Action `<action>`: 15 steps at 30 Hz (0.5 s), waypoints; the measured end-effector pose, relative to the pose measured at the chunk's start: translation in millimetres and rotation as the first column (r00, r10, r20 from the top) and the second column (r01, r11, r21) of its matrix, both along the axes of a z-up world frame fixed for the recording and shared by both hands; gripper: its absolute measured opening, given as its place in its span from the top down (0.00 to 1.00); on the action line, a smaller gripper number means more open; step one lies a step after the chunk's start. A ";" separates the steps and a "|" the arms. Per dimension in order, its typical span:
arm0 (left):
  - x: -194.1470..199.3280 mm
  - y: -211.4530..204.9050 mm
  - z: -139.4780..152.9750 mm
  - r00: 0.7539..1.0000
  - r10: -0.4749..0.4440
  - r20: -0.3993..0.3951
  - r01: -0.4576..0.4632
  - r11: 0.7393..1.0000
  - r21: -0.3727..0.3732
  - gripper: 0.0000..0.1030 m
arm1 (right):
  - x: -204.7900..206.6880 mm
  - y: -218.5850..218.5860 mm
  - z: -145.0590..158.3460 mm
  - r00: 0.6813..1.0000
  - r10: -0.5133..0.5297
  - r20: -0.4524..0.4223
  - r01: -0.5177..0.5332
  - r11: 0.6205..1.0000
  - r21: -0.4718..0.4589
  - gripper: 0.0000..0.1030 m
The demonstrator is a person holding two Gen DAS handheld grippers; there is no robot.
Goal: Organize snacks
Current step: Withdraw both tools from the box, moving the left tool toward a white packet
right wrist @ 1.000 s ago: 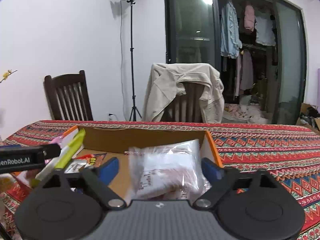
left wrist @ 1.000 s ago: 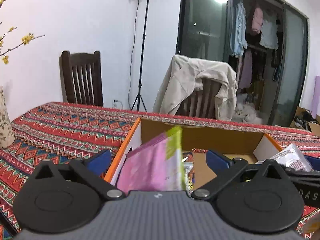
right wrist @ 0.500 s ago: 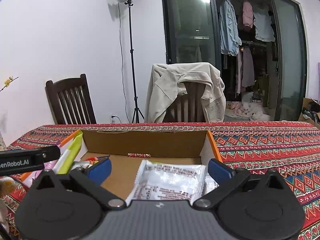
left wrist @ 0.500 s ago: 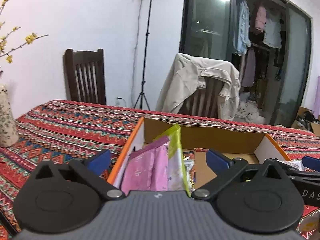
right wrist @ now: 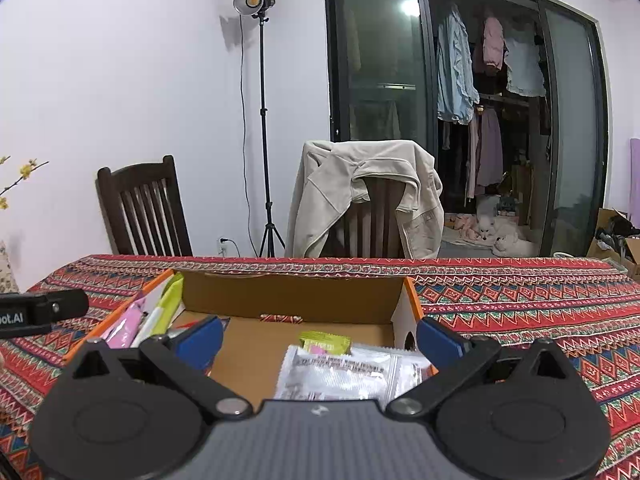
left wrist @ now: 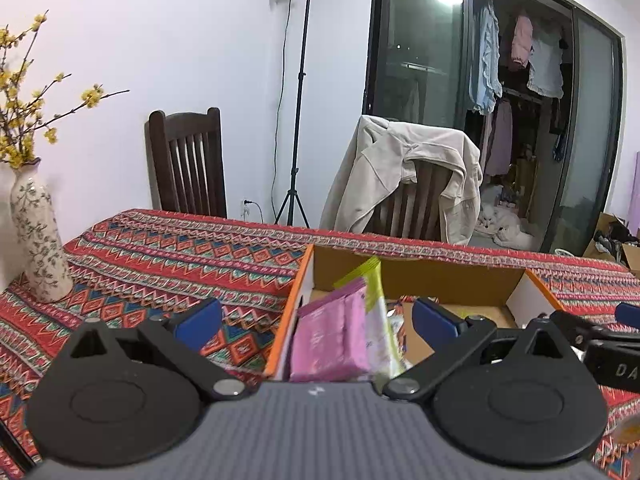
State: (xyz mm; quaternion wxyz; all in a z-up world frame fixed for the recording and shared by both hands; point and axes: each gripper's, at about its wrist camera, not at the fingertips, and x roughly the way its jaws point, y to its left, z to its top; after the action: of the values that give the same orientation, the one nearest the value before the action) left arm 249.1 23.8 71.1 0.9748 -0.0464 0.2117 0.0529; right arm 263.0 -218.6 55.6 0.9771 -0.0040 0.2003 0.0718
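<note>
Below the right gripper (right wrist: 319, 336), jaws released (spread wide), a clear snack packet (right wrist: 340, 374) lies boxed.

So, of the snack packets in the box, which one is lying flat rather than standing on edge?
The clear white packet lies flat on the box floor below the open right gripper. The pink packet and the green-edged packet stand against the left wall.

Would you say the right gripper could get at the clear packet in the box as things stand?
Probably yes: the right gripper has its jaws wide open just above the clear packet, which lies flat in the open-topped box, nothing covering it.
</note>
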 end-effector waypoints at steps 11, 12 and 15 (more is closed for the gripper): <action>-40.1 22.2 -14.0 0.998 -0.022 -0.056 0.022 1.000 0.001 0.00 | -48.4 1.0 -5.1 0.999 0.030 -0.039 -0.030 0.999 -0.013 0.00; -43.3 24.6 -15.8 0.998 -0.026 -0.060 0.026 1.000 0.001 0.00 | -52.1 1.2 -6.4 0.999 0.032 -0.043 -0.032 0.999 -0.013 0.00; -54.5 25.8 -21.1 0.997 -0.041 -0.069 0.041 0.999 0.006 0.00 | -64.4 0.6 -11.6 0.998 0.038 -0.056 -0.039 0.999 -0.014 0.00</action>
State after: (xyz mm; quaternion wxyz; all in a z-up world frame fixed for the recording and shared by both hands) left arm 194.6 49.6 50.1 0.9680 -0.0366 0.2457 0.0353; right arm 198.7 -218.0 44.0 0.9695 -0.0130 0.2281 0.0890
